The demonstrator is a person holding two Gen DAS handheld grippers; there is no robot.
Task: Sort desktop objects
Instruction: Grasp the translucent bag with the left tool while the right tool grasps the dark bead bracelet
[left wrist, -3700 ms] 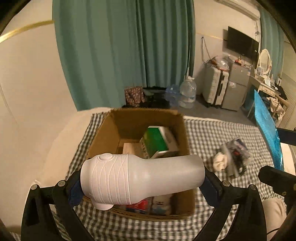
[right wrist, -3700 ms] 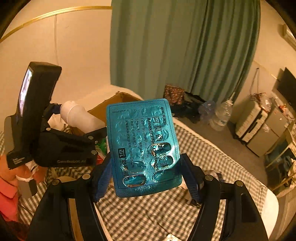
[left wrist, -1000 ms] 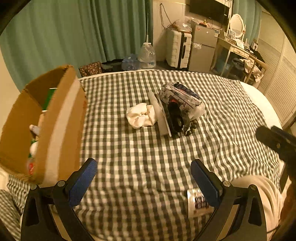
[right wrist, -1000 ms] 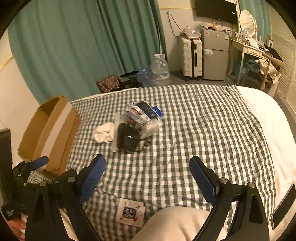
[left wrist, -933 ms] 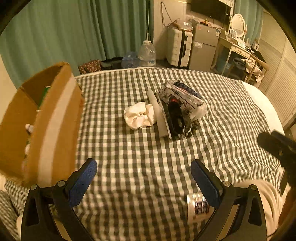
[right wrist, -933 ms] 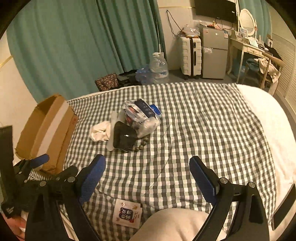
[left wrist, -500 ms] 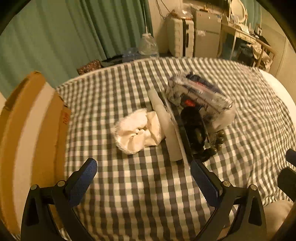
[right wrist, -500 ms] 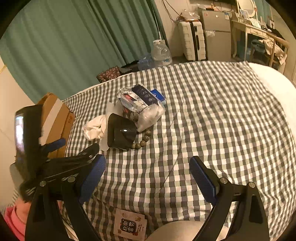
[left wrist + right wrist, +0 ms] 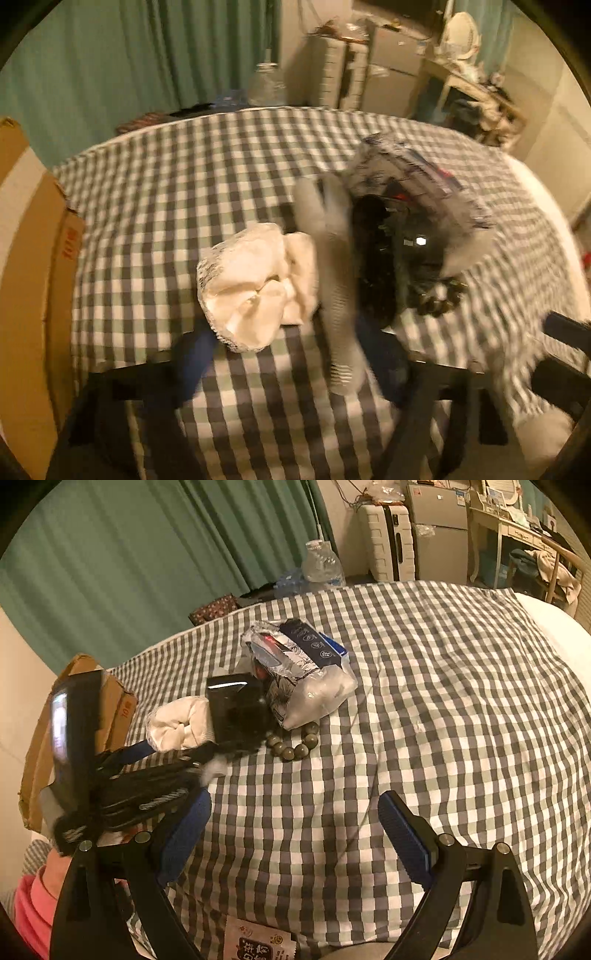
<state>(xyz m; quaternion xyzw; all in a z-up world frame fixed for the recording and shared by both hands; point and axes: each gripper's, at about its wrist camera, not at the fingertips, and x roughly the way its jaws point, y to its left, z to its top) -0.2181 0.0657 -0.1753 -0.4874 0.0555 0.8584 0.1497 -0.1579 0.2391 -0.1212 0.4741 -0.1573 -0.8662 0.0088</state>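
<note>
Left tool (image 9: 291, 354) closing astride white cloth (image 9: 255, 284) and pale flat piece (image 9: 336, 295), mid-bed (image 9: 461, 701), likely next for cardboard box (image 9: 26, 280) at left edge; pads not yet pressing. Right tool (image 9: 295, 830) wide open, empty, poised beside pile.

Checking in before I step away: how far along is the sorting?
Partly done. The cardboard box sits at the left. The left gripper is closing around the white cloth; the right gripper is open, empty. The bead bracelet, foil packet and sachet remain.
</note>
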